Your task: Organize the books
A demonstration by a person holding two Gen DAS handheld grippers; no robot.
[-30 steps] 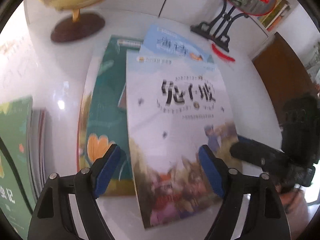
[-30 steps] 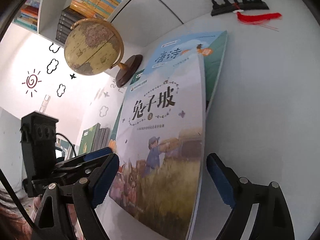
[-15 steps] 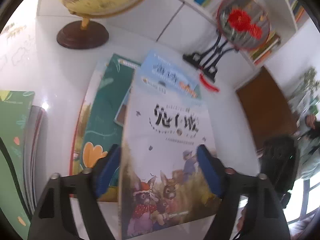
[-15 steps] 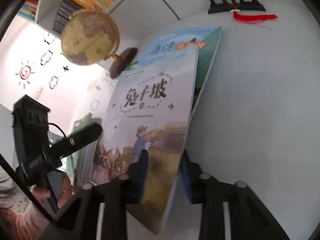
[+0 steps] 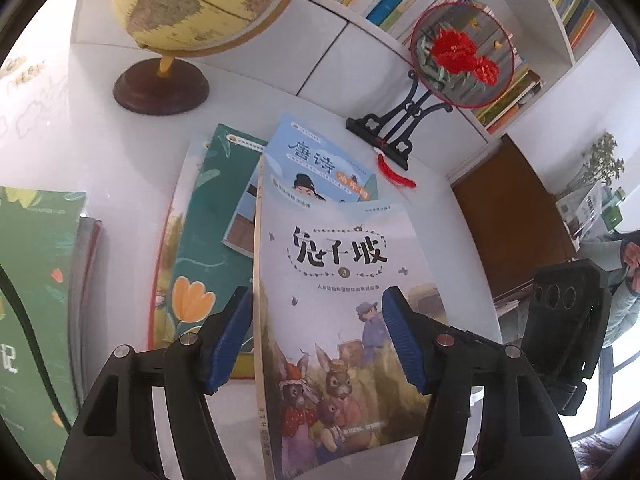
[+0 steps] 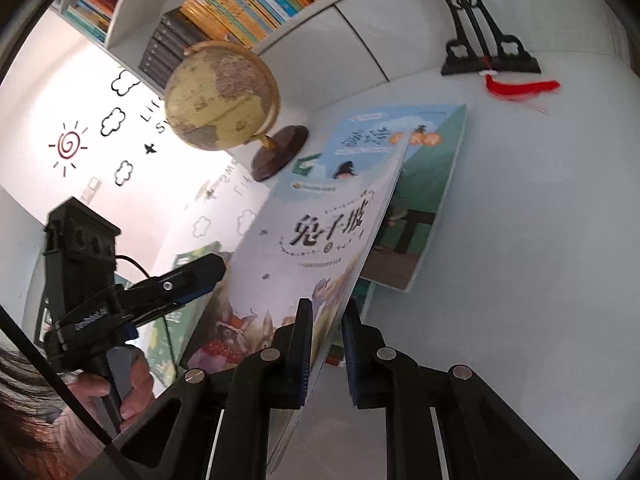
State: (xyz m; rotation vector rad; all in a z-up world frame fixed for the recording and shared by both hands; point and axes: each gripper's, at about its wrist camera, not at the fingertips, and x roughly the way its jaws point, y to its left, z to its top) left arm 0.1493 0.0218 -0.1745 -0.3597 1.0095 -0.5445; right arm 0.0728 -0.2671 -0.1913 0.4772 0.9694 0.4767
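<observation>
A pale rabbit-cover book (image 5: 340,320) is lifted and tilted off the white table. My right gripper (image 6: 326,344) is shut on its edge; the book (image 6: 304,240) rises steeply in front of it. My left gripper (image 5: 318,340) is open, its blue pads either side of the book's spine end, not pressing it. Under it lie a light-blue book (image 5: 308,160), also in the right wrist view (image 6: 424,184), and a dark green flower-cover book (image 5: 204,240). A stack of green books (image 5: 36,280) lies at the left.
A globe (image 5: 200,4) on a brown base stands at the back left. A round fan on a black stand (image 5: 460,52) with a red tassel (image 5: 394,172) stands at the back right. Bookshelves (image 6: 240,4) line the wall. A brown cabinet (image 5: 516,224) is beyond the table's right edge.
My right gripper closed on the rabbit book's edge and lifted it, tilting it up off the pile. Both cameras rose and tipped back, showing more of the shelves.
</observation>
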